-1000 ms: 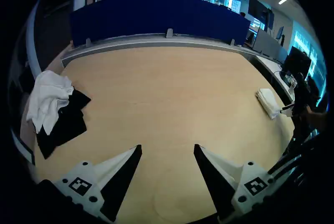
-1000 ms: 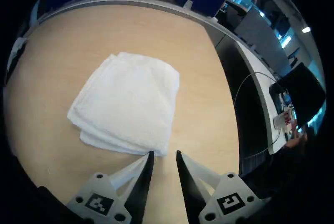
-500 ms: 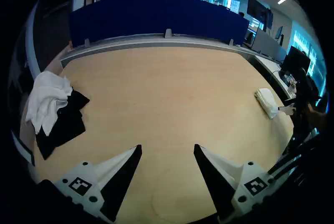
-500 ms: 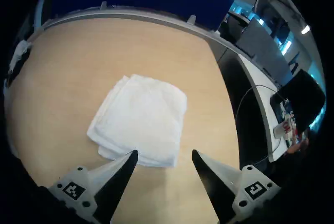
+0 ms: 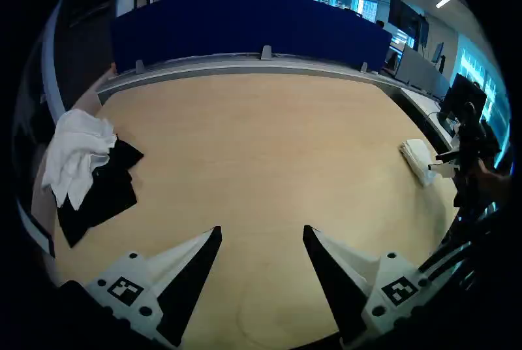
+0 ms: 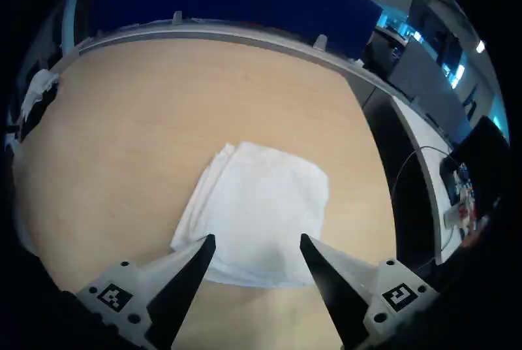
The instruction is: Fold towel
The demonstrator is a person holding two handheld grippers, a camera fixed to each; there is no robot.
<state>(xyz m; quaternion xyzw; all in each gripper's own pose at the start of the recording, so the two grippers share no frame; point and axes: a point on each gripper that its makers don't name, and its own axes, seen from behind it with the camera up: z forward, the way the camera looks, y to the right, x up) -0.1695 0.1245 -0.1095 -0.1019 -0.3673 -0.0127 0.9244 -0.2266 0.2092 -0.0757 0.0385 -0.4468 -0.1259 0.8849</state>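
A folded white towel (image 6: 261,216) lies flat on the wooden table (image 6: 156,121) in the right gripper view. My right gripper (image 6: 256,244) hangs open over the towel's near edge, its fingertips (image 6: 203,245) spread above the cloth without pressing it. The same folded towel (image 5: 417,157) appears small at the table's far right edge in the left gripper view, with the right gripper (image 5: 450,166) and the hand holding it beside it. My left gripper (image 5: 261,232) is open above bare table with nothing between its fingers.
A crumpled white cloth (image 5: 75,151) lies on a black cloth (image 5: 101,193) at the table's left edge. A blue partition (image 5: 248,23) runs along the back. Monitors (image 5: 463,95) and cables stand on a side desk at the right.
The right gripper opened from nearly shut to wide open, and it moved back and up, so the towel now looks smaller and lies under its fingertips. The left gripper stayed almost still.
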